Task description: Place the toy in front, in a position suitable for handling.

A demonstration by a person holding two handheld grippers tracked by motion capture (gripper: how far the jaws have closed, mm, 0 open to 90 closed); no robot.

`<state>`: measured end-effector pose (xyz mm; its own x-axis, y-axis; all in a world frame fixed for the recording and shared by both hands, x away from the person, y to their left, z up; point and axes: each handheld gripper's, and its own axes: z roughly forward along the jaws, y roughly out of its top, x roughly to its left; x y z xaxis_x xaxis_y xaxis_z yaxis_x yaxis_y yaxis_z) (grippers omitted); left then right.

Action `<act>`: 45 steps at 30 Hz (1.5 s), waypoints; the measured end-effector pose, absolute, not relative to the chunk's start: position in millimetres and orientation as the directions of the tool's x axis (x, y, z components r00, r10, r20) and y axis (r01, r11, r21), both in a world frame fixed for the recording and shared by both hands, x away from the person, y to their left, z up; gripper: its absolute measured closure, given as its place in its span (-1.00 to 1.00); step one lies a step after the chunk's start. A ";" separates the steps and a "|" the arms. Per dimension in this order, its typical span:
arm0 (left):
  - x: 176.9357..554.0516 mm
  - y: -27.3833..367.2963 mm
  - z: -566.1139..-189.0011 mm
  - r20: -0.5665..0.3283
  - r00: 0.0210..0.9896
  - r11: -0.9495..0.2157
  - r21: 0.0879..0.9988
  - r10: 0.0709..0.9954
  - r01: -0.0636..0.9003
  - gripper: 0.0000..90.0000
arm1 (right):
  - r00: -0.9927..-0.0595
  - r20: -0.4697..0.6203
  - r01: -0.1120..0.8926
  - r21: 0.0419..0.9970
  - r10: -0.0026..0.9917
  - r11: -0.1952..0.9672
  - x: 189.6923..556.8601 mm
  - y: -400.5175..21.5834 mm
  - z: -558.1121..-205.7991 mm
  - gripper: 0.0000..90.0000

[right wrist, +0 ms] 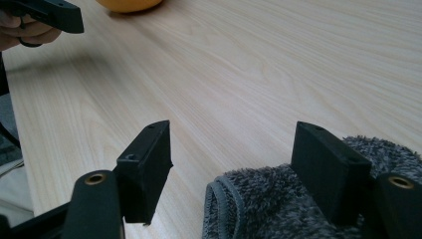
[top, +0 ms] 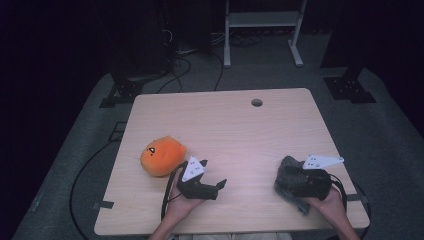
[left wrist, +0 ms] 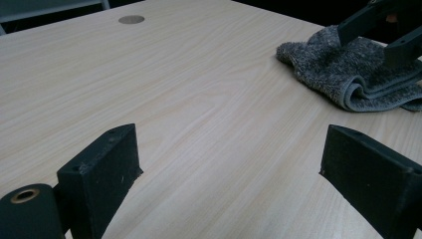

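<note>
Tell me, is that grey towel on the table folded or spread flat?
Folded. The grey towel lies doubled over, its hemmed edge curling back into a rolled layer in the left gripper view; from above it is a thick bunch, not a flat sheet.

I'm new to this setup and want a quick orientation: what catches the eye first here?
The bright orange plush toy stands out on the left of the pale wooden table, just beyond the open left gripper. On the right, a folded grey towel lies under the open right gripper, part of it between the jaws.
</note>
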<state>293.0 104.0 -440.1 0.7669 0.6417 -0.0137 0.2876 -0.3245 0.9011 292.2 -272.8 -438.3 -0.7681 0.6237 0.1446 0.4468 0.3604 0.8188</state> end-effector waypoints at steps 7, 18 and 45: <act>293.2 109.0 -435.4 -0.019 0.764 -0.307 0.909 0.646 0.282 -0.82 | -0.771 0.142 0.443 0.820 0.621 0.363 292.5 -271.1 -438.0 -0.32; 296.2 126.2 -413.0 -0.010 0.747 -0.249 0.940 0.665 0.234 -0.82 | -0.770 0.137 0.442 0.819 0.623 0.367 292.9 -268.9 -437.2 -0.32; 308.8 202.1 -385.0 0.005 0.582 -0.146 0.970 0.813 0.196 -0.82 | -0.768 0.134 0.444 0.816 0.626 0.369 293.0 -269.2 -437.7 -0.33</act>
